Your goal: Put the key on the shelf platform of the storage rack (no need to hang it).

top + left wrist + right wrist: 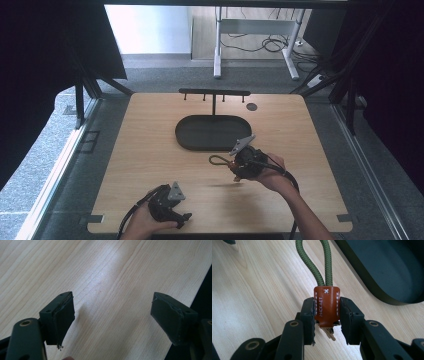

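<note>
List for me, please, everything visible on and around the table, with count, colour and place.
table: one, light wood, centre.
tray: one, black oval, middle of table.
hook rack: one, black, rising behind the tray.
round mark: one, dark, far right of table.
key strap: one, green cord loop with brown leather tab, clamped in the right tool.
desk frame: one, white, on the floor beyond.
left tool: one, black, open, near edge.
right tool: one, black, right of centre.
hands: two.

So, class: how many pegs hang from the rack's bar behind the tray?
4, in a row under the bar: at its left end, left of the post, right of the post, and at the right end. None looks hidden.
</note>
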